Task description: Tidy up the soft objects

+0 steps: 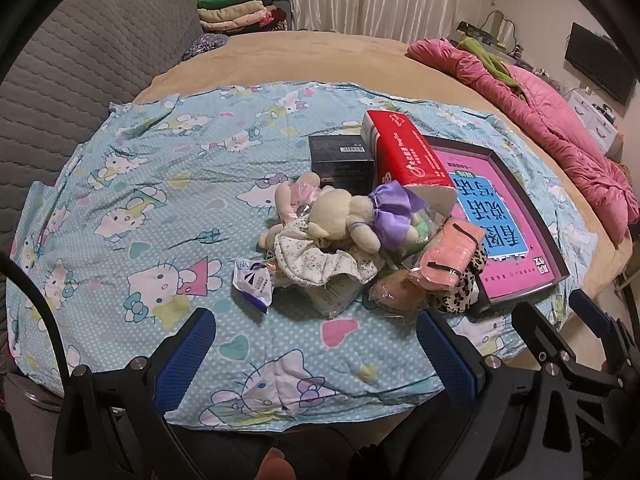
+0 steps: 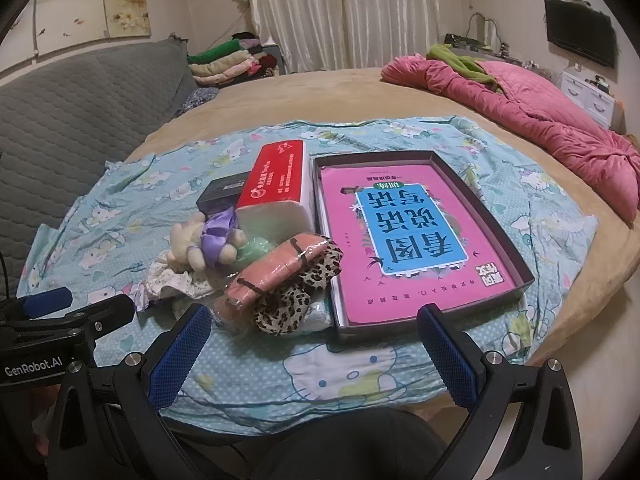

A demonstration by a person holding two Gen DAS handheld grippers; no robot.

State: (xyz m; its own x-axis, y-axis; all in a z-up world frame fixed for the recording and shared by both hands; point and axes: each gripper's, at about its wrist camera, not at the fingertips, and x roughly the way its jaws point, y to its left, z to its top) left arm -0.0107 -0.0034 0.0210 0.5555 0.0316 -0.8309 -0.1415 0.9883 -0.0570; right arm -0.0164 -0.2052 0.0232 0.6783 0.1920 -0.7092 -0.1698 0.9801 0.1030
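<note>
Plush pile (image 1: 340, 236) — beyond left claw (image 1: 316, 344)

Fuzzy plush bear (image 1: 340, 216) with satin bow (image 1: 394, 204); printed cotton sheet (image 1: 160, 184); glossy pink book (image 2: 400, 232) at three o'clock

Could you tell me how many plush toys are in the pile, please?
2: a cream bear with a purple bow, and a pink-bowed one lying behind it. Others may be hidden underneath.

The red rectangular tissue pack (image 2: 276, 184) is hiding most of the black cardboard box (image 2: 222, 194); the cream plush bear (image 1: 340, 216) is lying face-hidden.
</note>
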